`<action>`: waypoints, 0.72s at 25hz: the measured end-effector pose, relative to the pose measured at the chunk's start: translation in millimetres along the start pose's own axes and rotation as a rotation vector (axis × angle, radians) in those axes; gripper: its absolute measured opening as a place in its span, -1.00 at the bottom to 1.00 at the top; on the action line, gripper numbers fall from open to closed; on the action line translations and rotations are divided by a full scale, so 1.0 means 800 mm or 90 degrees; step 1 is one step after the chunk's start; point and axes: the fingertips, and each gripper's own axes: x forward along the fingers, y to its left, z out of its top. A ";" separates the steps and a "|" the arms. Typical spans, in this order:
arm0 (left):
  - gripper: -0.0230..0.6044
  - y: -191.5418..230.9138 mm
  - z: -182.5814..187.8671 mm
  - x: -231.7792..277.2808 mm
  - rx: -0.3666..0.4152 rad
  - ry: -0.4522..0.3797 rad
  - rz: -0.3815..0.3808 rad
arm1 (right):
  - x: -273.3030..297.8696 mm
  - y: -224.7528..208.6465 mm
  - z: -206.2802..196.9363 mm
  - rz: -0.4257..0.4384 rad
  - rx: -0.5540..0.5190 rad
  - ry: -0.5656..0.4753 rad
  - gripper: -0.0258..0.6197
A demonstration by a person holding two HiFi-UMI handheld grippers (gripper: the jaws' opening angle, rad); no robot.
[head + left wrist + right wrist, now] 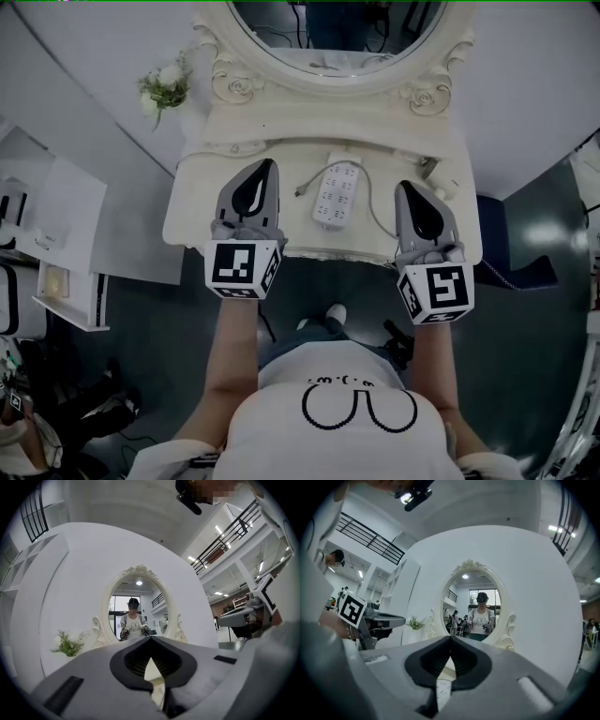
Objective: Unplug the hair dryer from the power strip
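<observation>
A white power strip point(338, 193) lies in the middle of the cream vanity table point(192, 211), below the oval mirror point(337, 37). A thin white cord point(379, 221) runs from its right side toward a pale object point(442, 183) at the table's right end; I cannot tell whether that is the hair dryer. Another cord ends in a loose plug point(300, 192) left of the strip. My left gripper point(271, 164) hangs shut and empty over the table's left front. My right gripper point(402, 187) hangs shut and empty over the right front. Both point level at the mirror point(137, 603) point(474, 604).
A small plant point(165, 86) stands at the table's back left. A white shelf unit point(66, 244) stands on the floor to the left. The curved white wall point(525, 573) rises behind the mirror. The person's torso and arms are below the table's front edge.
</observation>
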 end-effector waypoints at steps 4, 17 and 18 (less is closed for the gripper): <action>-0.94 0.008 0.015 -0.003 0.018 -0.010 0.003 | -0.007 0.003 0.020 -0.008 -0.013 -0.007 -0.93; -0.94 0.013 0.033 -0.017 0.036 -0.019 -0.006 | -0.017 0.006 0.038 -0.032 -0.020 -0.018 -0.93; -0.94 0.013 0.033 -0.018 0.036 -0.019 -0.006 | -0.017 0.007 0.039 -0.032 -0.021 -0.019 -0.93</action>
